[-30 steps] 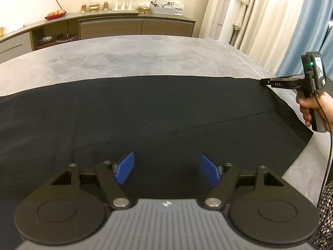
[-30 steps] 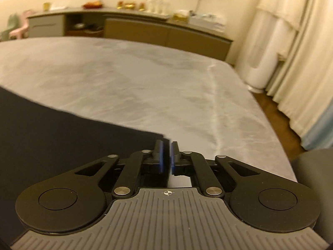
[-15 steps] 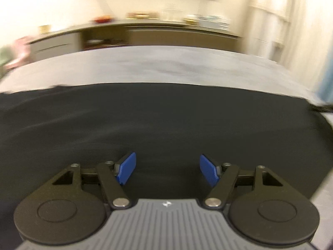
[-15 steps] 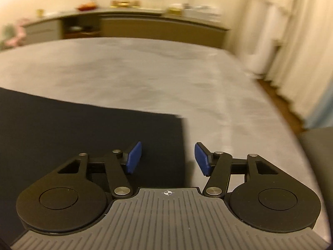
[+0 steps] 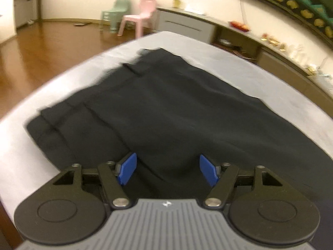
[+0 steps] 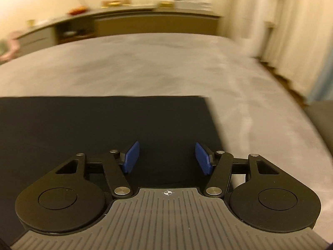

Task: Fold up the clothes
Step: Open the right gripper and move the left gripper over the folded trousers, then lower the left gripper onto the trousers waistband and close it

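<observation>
Flat, black garment (image 5: 166, 112) on table (image 6: 145, 66)

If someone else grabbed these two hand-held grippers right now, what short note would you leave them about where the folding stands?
Left hand-held gripper: open, empty, jaws just narrowed slightly, above the garment's layered, waistband-like end.
Right hand-held gripper: open, jaws just opened, nothing between them, above a straight corner of the cloth.
Black garment: lying flat on the grey table, one end showing stacked edges; no one is holding it.
Done: garment laid out, apparently with one fold made and released.
Left: probably grip an end and fold again into a compact stack.
</observation>
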Available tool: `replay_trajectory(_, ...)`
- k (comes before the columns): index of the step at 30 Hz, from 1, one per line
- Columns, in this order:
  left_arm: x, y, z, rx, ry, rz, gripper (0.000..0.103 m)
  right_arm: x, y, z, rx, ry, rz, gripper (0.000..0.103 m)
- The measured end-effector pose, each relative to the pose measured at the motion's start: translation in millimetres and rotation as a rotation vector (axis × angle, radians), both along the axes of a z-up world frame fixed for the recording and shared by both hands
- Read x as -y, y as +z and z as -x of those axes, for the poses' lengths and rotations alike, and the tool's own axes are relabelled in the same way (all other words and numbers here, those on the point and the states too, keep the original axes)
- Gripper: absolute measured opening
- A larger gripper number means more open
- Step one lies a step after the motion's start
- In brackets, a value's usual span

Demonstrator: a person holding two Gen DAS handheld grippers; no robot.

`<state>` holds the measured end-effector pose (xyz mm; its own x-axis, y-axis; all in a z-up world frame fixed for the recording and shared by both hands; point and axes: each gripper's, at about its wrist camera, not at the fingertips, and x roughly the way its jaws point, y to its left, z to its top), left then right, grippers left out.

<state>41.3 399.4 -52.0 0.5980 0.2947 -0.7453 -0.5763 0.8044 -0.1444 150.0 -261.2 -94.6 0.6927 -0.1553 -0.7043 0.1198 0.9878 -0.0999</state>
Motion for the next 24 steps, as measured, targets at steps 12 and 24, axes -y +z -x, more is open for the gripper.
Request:
replay_trajectory(12,-68,-3,79,0.142,0.368,0.277,0.064,-55,19,19,0.017,0.19,-0.093,0.06)
replay_trajectory(24,-95,-19,59,0.241,0.323,0.28,0.08,-56,15,-1,-0.005,0.12,-0.136,0.07)
